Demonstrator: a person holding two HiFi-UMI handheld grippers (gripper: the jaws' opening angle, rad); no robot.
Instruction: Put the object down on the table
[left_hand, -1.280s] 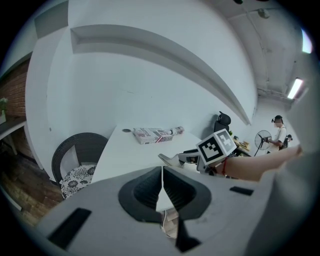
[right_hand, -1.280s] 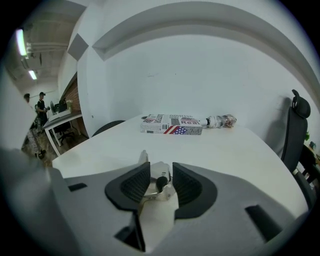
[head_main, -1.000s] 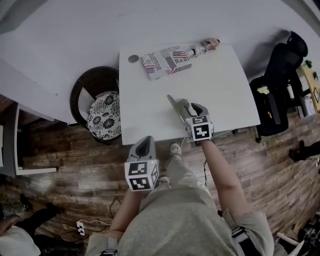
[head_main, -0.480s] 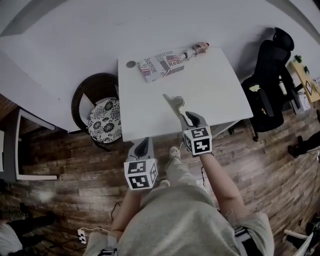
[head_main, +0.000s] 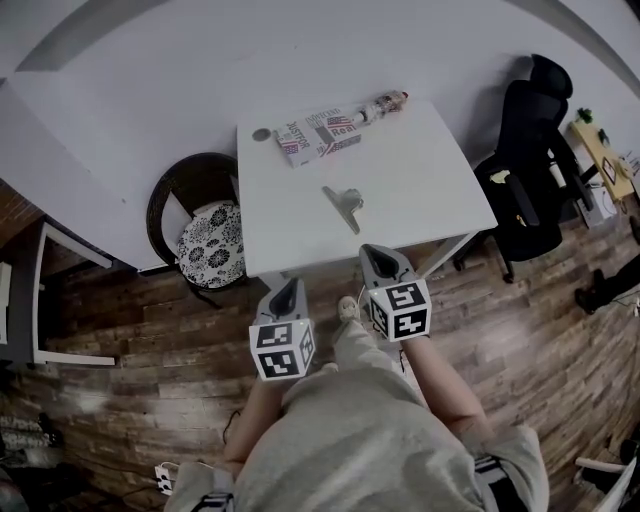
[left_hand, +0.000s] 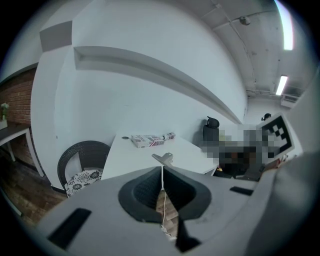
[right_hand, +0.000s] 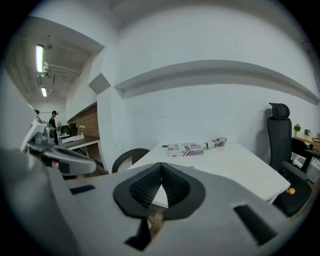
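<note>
A grey metal clip-like object (head_main: 343, 201) lies alone on the white table (head_main: 420, 180), near its middle; the left gripper view shows this object (left_hand: 163, 158) beyond the jaws. My right gripper (head_main: 376, 252) hangs off the table's front edge, apart from the object, jaws shut with nothing between them (right_hand: 161, 166). My left gripper (head_main: 289, 285) is below the front edge too, over the wooden floor, jaws shut and empty (left_hand: 161, 168).
A printed box (head_main: 318, 136), a small bottle (head_main: 381, 104) and a round disc (head_main: 261, 134) lie along the table's far edge. A wicker chair (head_main: 200, 215) stands at the left, a black office chair (head_main: 525, 170) at the right. The person's legs are below.
The right gripper has left the object on the table, drawn back past the front edge and shut. The left gripper has stayed put.
</note>
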